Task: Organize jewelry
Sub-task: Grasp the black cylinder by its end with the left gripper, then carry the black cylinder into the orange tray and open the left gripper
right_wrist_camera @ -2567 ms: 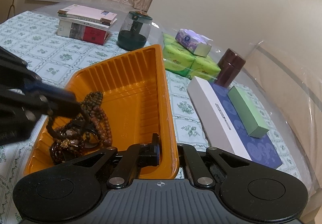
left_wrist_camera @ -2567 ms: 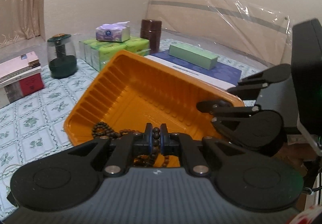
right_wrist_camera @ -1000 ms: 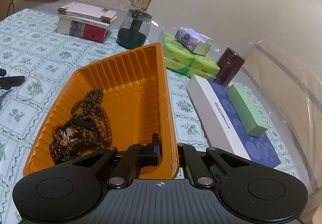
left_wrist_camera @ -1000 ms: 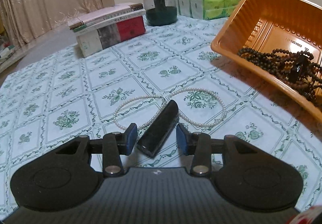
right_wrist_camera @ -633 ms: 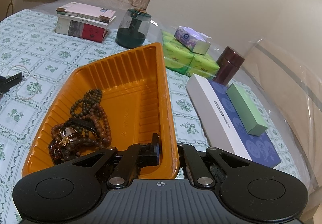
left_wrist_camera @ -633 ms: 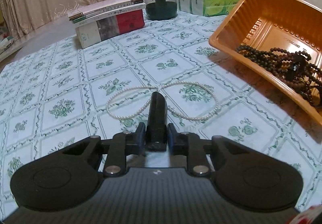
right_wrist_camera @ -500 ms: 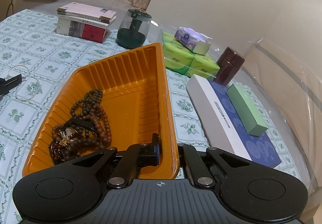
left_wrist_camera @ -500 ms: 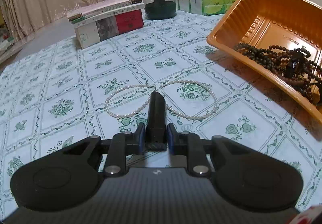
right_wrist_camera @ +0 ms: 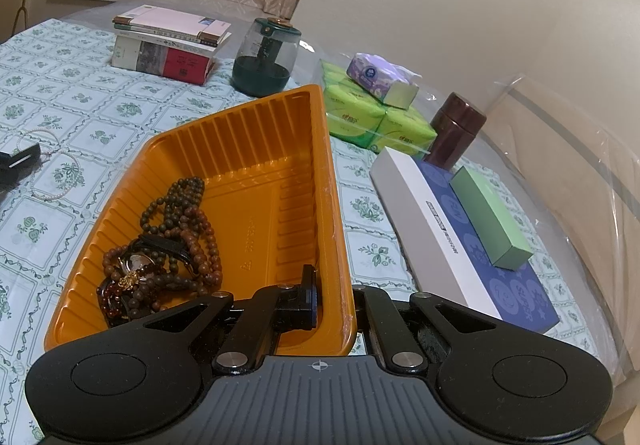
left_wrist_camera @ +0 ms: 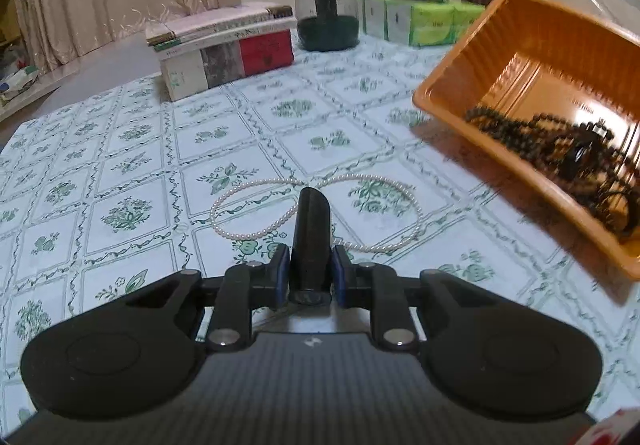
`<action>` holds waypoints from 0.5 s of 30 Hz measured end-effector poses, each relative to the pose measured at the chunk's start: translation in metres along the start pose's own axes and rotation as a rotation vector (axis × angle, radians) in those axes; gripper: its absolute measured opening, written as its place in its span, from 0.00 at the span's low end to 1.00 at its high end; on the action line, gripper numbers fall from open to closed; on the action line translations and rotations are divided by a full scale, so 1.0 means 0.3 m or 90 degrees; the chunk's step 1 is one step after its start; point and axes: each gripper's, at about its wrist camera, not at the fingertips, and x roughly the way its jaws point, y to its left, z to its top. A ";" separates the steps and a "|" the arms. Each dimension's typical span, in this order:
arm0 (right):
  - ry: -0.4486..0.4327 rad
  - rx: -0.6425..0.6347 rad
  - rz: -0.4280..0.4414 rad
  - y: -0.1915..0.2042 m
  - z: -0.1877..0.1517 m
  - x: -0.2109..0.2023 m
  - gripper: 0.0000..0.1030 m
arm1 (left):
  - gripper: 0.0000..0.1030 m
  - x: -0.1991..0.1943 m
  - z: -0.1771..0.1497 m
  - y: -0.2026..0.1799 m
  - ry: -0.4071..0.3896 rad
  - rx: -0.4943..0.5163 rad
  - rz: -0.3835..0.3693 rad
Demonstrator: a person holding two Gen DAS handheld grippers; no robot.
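left gripper point(left_wrist_camera: 310, 277) has its fingers pinching a black bar point(left_wrist_camera: 311, 235), low over the tablecloth point(left_wrist_camera: 120, 165). the bar's far end sits across the pearl necklace point(left_wrist_camera: 248, 233), which lies looped on the cloth; the right view catches only a bit of those pearls at its left edge. right gripper point(right_wrist_camera: 334, 305) clamps the near wall of the orange tray point(right_wrist_camera: 256, 149), one finger inside, one outside. only that view shows clearly the brown beads point(right_wrist_camera: 180, 241) piled in the tray's near left corner; in the left view they blur.

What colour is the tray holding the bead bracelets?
Orange tray, clearest in the right wrist view.
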 end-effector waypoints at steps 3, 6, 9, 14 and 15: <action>0.000 0.000 0.000 -0.001 0.001 0.000 0.04 | 0.19 -0.035 -0.001 0.003 -0.007 -0.023 -0.004; -0.001 0.000 0.000 0.002 0.001 0.000 0.04 | 0.19 -0.064 0.003 0.006 -0.014 -0.049 -0.007; -0.001 0.000 0.000 0.003 0.002 0.000 0.04 | 0.19 -0.097 0.010 -0.002 -0.028 -0.062 -0.013; -0.001 0.001 0.000 0.004 0.001 -0.001 0.04 | 0.19 -0.136 0.044 -0.048 -0.049 -0.062 -0.034; -0.001 0.001 0.000 0.004 0.001 -0.002 0.04 | 0.19 -0.142 0.052 -0.065 -0.053 -0.060 -0.040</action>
